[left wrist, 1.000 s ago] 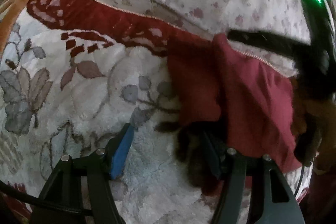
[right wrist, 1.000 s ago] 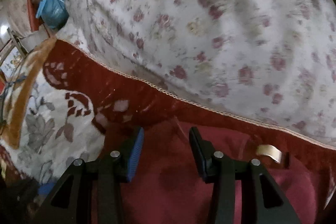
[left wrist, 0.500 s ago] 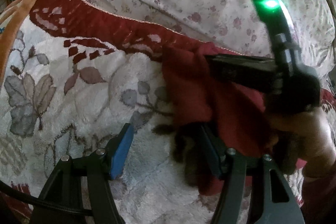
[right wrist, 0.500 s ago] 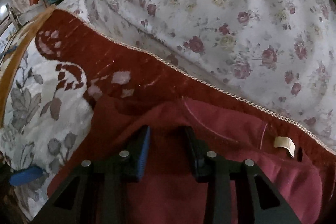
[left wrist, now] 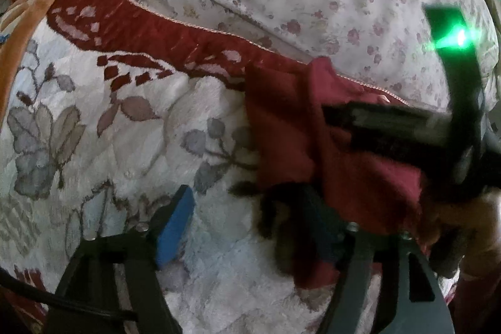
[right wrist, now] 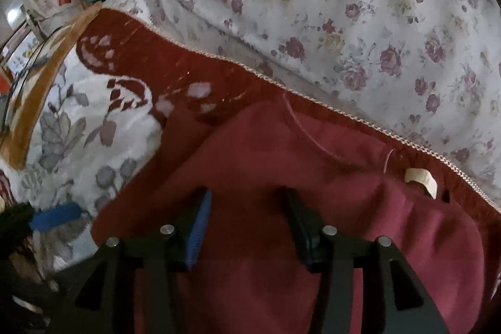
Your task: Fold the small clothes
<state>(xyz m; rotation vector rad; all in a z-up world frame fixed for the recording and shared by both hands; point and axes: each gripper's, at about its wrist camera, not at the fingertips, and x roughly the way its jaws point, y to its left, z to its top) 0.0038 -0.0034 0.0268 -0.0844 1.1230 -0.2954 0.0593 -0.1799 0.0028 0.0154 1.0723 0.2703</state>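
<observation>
1. Left claw (left wrist: 250, 227) is spread wide; its right finger is tucked under the hem of the dark red fleece garment (left wrist: 313, 146), its blue-padded left finger rests on the plush white floral blanket (left wrist: 94, 146).
2. Right claw (right wrist: 247, 221) hovers parted over the garment's middle, pinching nothing.
3. Beyond lies a rose-printed white sheet (right wrist: 344, 5).

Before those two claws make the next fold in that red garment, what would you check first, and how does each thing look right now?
1. Right gripper jaws open over the red garment: ok.
2. Left gripper jaws open: ok.
3. Cloth caught in left jaws: cannot tell, the view is blurred.
4. Garment lying flat: not ok, bunched at its edge.
5. Neck label visible: ok.
6. Garment on the floral blanket: ok.
</observation>
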